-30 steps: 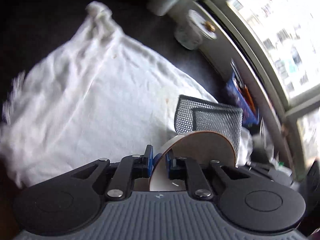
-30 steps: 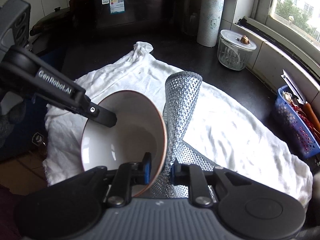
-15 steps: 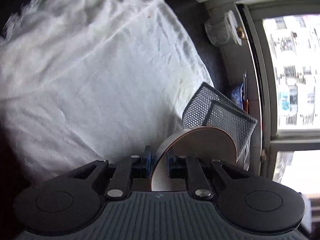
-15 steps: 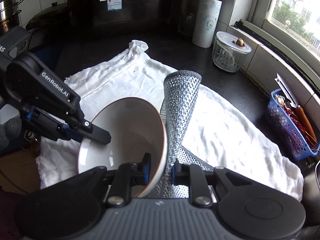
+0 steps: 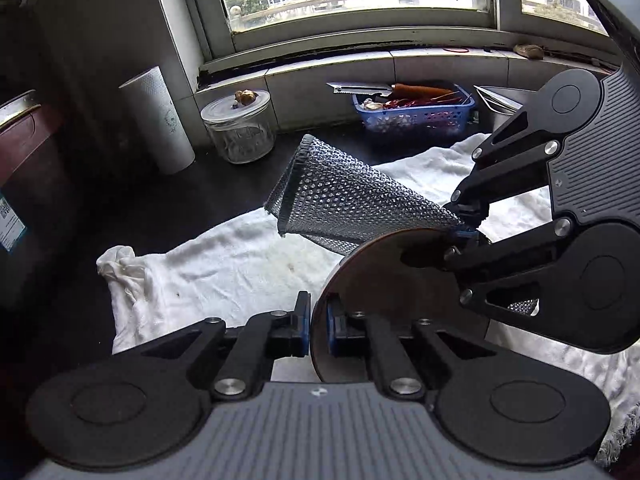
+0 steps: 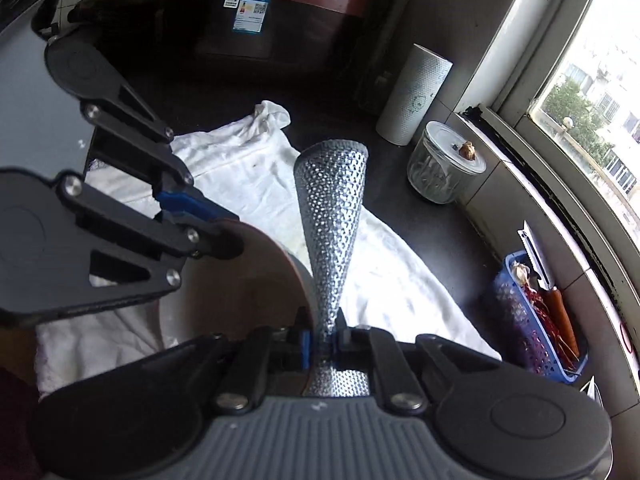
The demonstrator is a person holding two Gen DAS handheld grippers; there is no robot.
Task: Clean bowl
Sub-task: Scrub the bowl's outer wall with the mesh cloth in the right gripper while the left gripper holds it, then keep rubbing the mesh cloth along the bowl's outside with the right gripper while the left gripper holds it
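Observation:
A bowl, brown outside and white inside, is held in the air over a white cloth. My left gripper is shut on the bowl's rim, edge-on to its camera. My right gripper is shut on a silver mesh scrubbing cloth, which sticks up in a cone beside the bowl's rim. In the left wrist view the right gripper presses the mesh cloth against the bowl's far rim. The left gripper's fingers show on the bowl in the right wrist view.
On the dark counter stand a paper towel roll, a lidded glass jar and a blue basket with a knife and chillies under the window. A dark red cooker stands at the back.
The left gripper has swung round with the bowl, so its camera now faces the window. The bowl has turned its brown outside toward the right camera. Both grips are unchanged.

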